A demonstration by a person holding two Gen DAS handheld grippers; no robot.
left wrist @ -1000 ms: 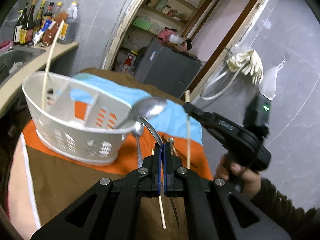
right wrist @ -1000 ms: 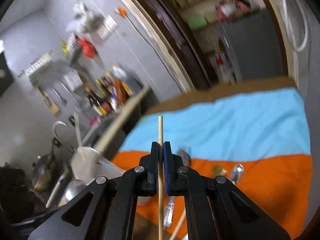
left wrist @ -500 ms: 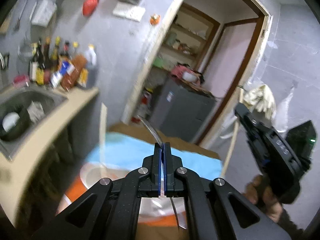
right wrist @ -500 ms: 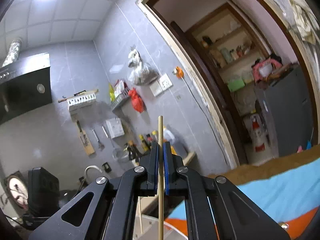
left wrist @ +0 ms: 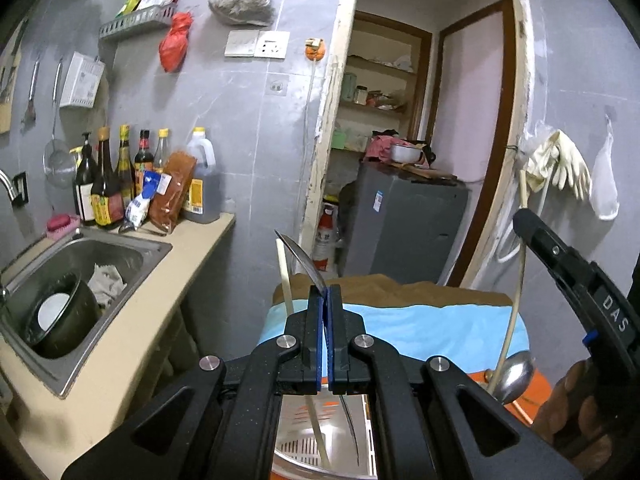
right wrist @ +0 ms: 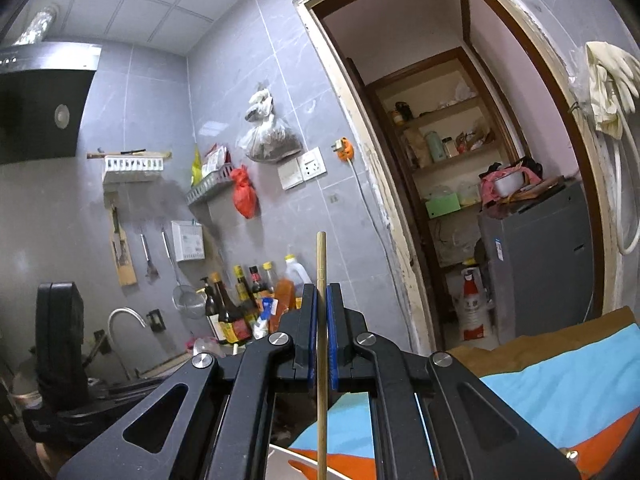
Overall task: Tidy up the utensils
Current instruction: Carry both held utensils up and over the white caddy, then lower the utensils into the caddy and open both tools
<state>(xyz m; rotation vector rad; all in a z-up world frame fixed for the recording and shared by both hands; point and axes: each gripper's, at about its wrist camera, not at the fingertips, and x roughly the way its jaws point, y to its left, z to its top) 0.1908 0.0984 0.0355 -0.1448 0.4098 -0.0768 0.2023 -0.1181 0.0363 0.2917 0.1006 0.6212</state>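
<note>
While hidden rightward, basket leftward.

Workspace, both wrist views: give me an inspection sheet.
Surface: table cloth, blue and orange bands.
Job's things: spoon in the left hand-held gripper; chopstick in the right hand-held gripper; white caddy below; another spoon on the cloth.
Clutter: bottles on the counter; pot in the sink.
Grippers: both shut.
Cables: cord from the wall plug.
Surroundings: doorway, grey fridge.

Home kitchen; steel sink, sauce bottles, tiled wall
</note>
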